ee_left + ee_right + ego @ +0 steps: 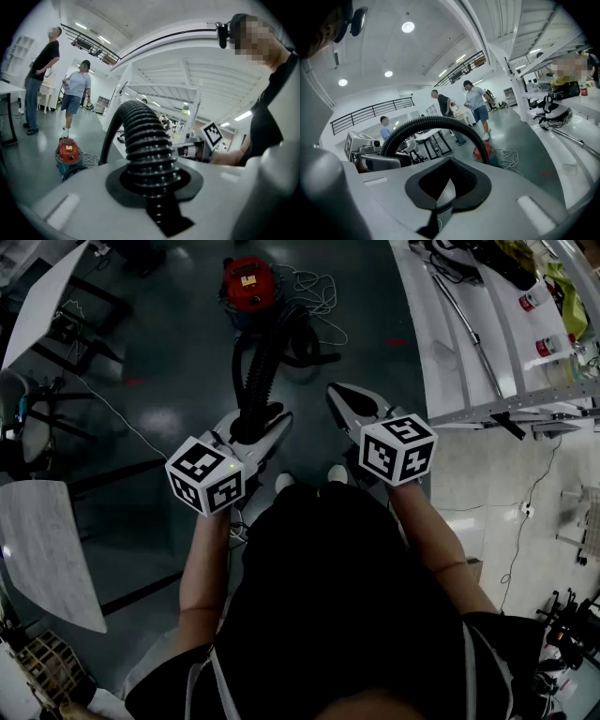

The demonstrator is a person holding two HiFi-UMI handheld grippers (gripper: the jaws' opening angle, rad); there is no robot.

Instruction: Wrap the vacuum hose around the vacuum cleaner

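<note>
The red vacuum cleaner (247, 282) stands on the dark floor at the top of the head view. Its black ribbed hose (265, 352) runs from it toward me in a loop. My left gripper (251, 423) is shut on the hose near its free end. In the left gripper view the hose (143, 140) rises from between the jaws, and the vacuum cleaner (68, 152) sits far off at the left. My right gripper (341, 397) is shut with nothing in it, level with the left one and apart from the hose. The right gripper view shows the hose (436, 123) arching over to the vacuum cleaner (483, 151).
A white workbench (487, 343) with tools and bottles fills the right side. A white power cable (317, 285) lies coiled beside the vacuum cleaner. Pale boards (52, 549) and stands crowd the left. Two people (75, 93) stand beyond the vacuum cleaner.
</note>
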